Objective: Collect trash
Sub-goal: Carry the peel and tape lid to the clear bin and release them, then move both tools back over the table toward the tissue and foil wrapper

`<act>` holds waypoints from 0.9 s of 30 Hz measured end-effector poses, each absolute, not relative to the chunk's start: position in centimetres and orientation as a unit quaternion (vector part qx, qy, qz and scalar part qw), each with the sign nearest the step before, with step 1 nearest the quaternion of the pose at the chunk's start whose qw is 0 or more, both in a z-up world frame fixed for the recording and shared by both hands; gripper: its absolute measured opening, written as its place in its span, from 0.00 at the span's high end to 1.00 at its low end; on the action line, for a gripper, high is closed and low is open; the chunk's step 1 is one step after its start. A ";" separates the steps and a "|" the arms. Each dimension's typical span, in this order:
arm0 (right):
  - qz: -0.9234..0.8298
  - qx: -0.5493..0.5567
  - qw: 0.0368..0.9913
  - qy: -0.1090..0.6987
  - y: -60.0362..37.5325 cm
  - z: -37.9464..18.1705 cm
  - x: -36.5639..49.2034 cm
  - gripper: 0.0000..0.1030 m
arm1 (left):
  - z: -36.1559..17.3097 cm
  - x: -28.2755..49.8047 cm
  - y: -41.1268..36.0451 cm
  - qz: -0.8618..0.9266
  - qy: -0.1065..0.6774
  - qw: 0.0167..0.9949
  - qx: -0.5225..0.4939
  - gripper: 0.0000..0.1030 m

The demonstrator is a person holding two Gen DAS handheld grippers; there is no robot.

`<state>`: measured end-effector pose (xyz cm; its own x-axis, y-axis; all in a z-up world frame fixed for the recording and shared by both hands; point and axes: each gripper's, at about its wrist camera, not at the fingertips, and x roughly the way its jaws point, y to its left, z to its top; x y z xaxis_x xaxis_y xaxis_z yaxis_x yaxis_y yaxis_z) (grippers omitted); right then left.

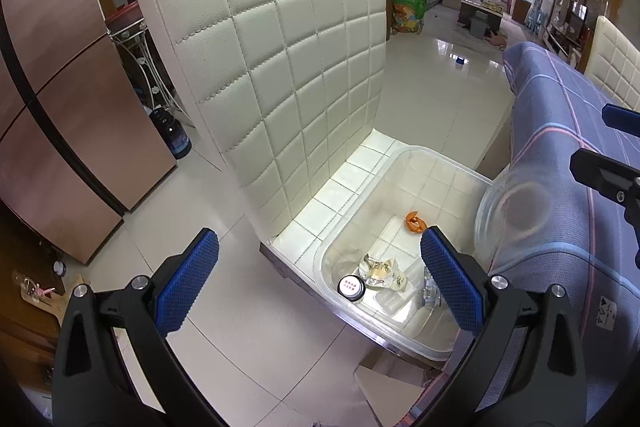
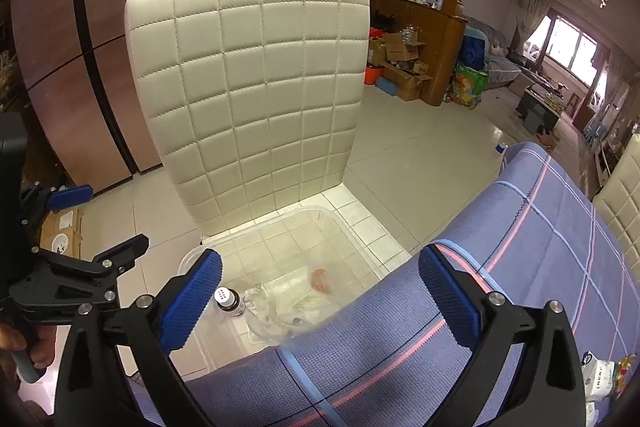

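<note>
My left gripper (image 1: 320, 283) hangs with its 2 blue pads spread wide and nothing between them; below the gap lies bare floor tile and the near-left corner of the clear plastic bin (image 1: 404, 163). The bin sits on the seat of the cream quilted chair (image 1: 276, 59), whose tall back rises on the far left side of it. Inside the bin, going left to right, I see a small brown bottle with a white cap (image 1: 351, 287), a crumpled wrapper (image 1: 382, 269) just beside it, a clear flat piece of plastic near the right pad, and an orange scrap (image 1: 415, 221) farther back. A clear lid or dish leans at the bin's right edge against the blue plaid cloth (image 1: 568, 155) covering the table on the right.

My right gripper (image 2: 320, 291) is also spread wide and holds nothing; its left pad stands over the bin, its right pad over the plaid cloth. Some packets (image 2: 604, 375) lie on the cloth at the near right edge.
</note>
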<state>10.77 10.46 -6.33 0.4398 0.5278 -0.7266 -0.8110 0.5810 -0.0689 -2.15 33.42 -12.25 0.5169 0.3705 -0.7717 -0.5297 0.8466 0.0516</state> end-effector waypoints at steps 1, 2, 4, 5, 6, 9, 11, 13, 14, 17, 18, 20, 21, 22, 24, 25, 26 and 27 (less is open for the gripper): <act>0.406 -0.209 0.823 0.339 10.4 -6.4 10.8 0.07 | -12.2 -2.1 33.3 0.259 0.417 0.866 -0.094 0.03; 0.404 -0.209 0.823 0.340 10.2 -6.4 10.8 0.07 | -12.1 -2.1 33.2 0.258 0.416 0.867 -0.093 0.03; 0.400 -0.207 0.825 0.341 9.9 -6.3 10.9 0.07 | -11.8 -2.1 32.9 0.255 0.414 0.869 -0.092 0.03; 0.397 -0.207 0.826 0.342 9.7 -6.2 10.9 0.07 | -11.6 -2.1 32.7 0.253 0.412 0.871 -0.090 0.03; 0.394 -0.205 0.828 0.343 9.4 -6.1 10.9 0.07 | -11.4 -2.1 32.5 0.251 0.411 0.872 -0.088 0.03; 0.388 -0.201 0.832 0.342 8.5 -5.7 10.8 0.07 | -10.9 -2.0 31.5 0.242 0.408 0.877 -0.080 0.03; 0.384 -0.197 0.835 0.341 7.7 -5.5 10.7 0.07 | -10.7 -2.0 30.8 0.237 0.408 0.879 -0.077 0.03; 0.378 -0.192 0.838 0.344 6.8 -5.4 10.6 0.07 | -10.5 -1.9 30.0 0.229 0.408 0.880 -0.074 0.03; 0.374 -0.187 0.840 0.346 6.2 -5.3 10.6 0.07 | -10.2 -1.8 29.4 0.224 0.407 0.883 -0.071 0.03; 0.365 -0.179 0.845 0.346 4.4 -4.9 10.6 0.07 | -9.4 -1.4 27.7 0.211 0.401 0.890 -0.057 0.03; 0.359 -0.176 0.849 0.345 3.5 -4.7 10.5 0.07 | -9.2 -1.3 27.1 0.205 0.399 0.892 -0.053 0.03; 0.348 -0.169 0.857 0.341 1.6 -4.3 10.4 0.07 | -8.7 -0.9 25.4 0.189 0.397 0.897 -0.048 0.03; 0.343 -0.166 0.859 0.341 0.8 -4.2 10.2 0.07 | -8.5 -0.6 24.4 0.179 0.397 0.899 -0.044 0.03; 0.334 -0.164 0.864 0.340 -0.3 -4.1 10.2 0.07 | -8.4 -0.3 23.7 0.171 0.396 0.901 -0.041 0.03; 0.310 -0.158 0.875 0.336 -2.8 -3.9 10.1 0.07 | -8.0 0.5 21.3 0.151 0.395 0.906 -0.027 0.03; 0.296 -0.156 0.880 0.335 -4.1 -3.9 10.1 0.07 | -7.9 0.8 20.3 0.142 0.394 0.908 -0.021 0.03; 0.280 -0.153 0.886 0.337 -5.8 -4.0 10.2 0.07 | -7.8 1.3 18.9 0.129 0.392 0.911 -0.012 0.03; 0.269 -0.150 0.888 0.340 -7.1 -4.0 10.2 0.07 | -7.7 1.6 17.9 0.120 0.391 0.912 -0.005 0.03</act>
